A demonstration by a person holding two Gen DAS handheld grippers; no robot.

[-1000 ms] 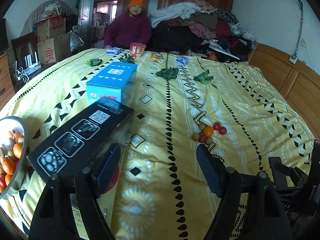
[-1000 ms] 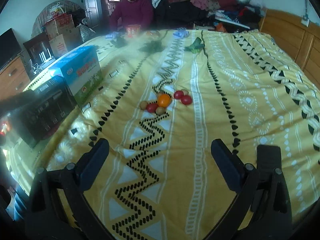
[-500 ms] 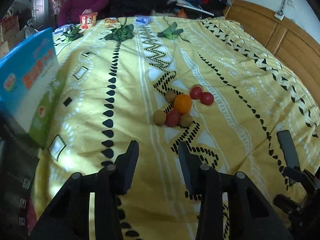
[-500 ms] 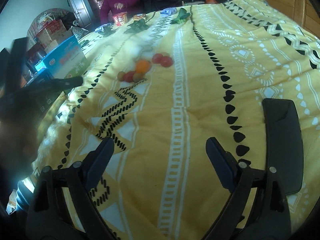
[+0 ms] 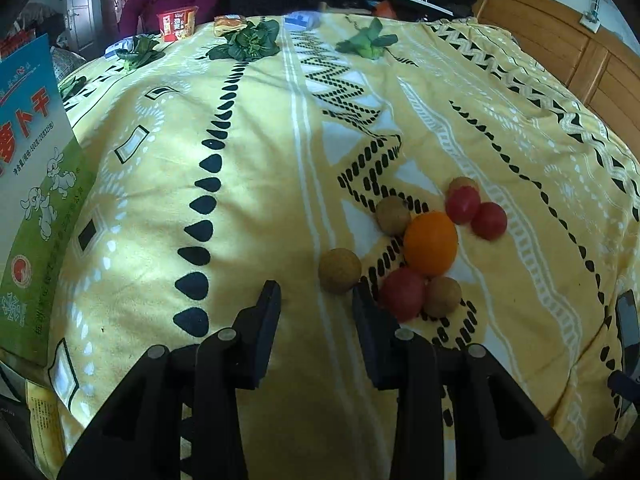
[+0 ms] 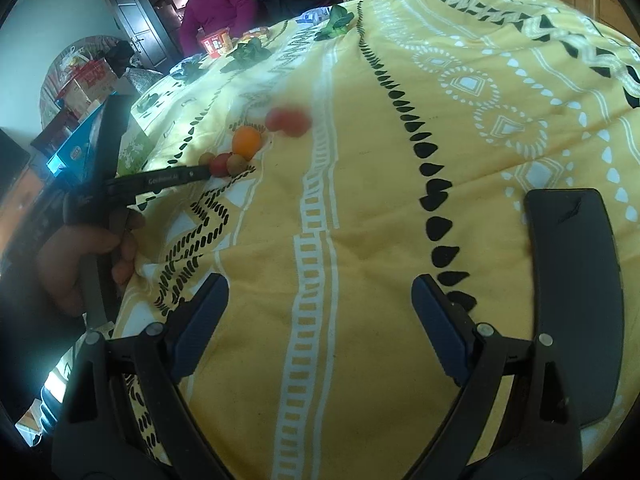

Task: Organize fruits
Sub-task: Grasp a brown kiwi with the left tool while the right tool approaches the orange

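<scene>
On the yellow patterned bedspread (image 5: pixel 248 184), a little pile of fruit is sitting right of center in the left wrist view: an orange (image 5: pixel 430 242) in the middle, red fruits (image 5: pixel 401 294) around it, and some small brown ones (image 5: pixel 340 270) at the edges. Everything in the pile is touching or almost touching.

The left gripper (image 5: pixel 316 300) is hovering just short of the pile with its tongs only a small way apart and nothing between them. The nearest brown fruit is sitting just beyond the tips, and the right-hand tong is just beside the near red fruit; can't tell if it's actually touching. From the right wrist view you can see a hand (image 6: pixel 84 256) holding that gripper, its tip reaching the near edge of the pile.

The right gripper (image 6: pixel 320 300) is hanging over bare bedspread, well away from the fruit, tongs spread wide and gripping nothing.

Over on the left edge a blue and green box (image 5: pixel 36 184) is standing on the bed. Way at the far end, leafy greens (image 5: pixel 248 42) and a red snack cup (image 5: pixel 176 24) are lying around, and a person in a purple jacket (image 6: pixel 218 8) is sitting behind them.
</scene>
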